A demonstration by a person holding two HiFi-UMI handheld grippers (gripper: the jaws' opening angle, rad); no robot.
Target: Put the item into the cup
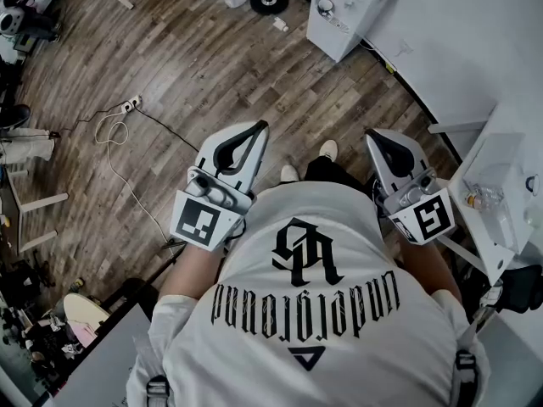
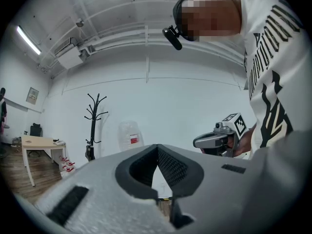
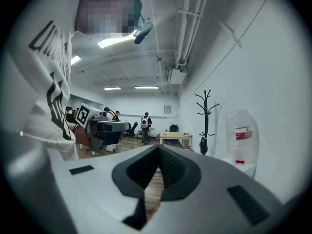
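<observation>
In the head view I hold both grippers out in front of my chest, above a wooden floor. My left gripper [image 1: 261,126] is shut, its tips meeting with nothing between them; the same shows in the left gripper view [image 2: 157,147]. The right gripper [image 1: 373,135] is also shut and empty, its tips touching in the right gripper view [image 3: 158,148]. A white table [image 1: 501,155] stands at the far right, beyond the right gripper. Small clear things [image 1: 486,197] sit on it, too small to tell apart. I cannot make out a cup or the item for certain.
A white water dispenser [image 1: 344,7] stands at the back by the wall. A power strip with a looped cable [image 1: 127,106] lies on the floor to the left. A coat rack [image 2: 95,126] and a desk [image 2: 41,143] stand by the wall. People [image 3: 145,126] stand far off.
</observation>
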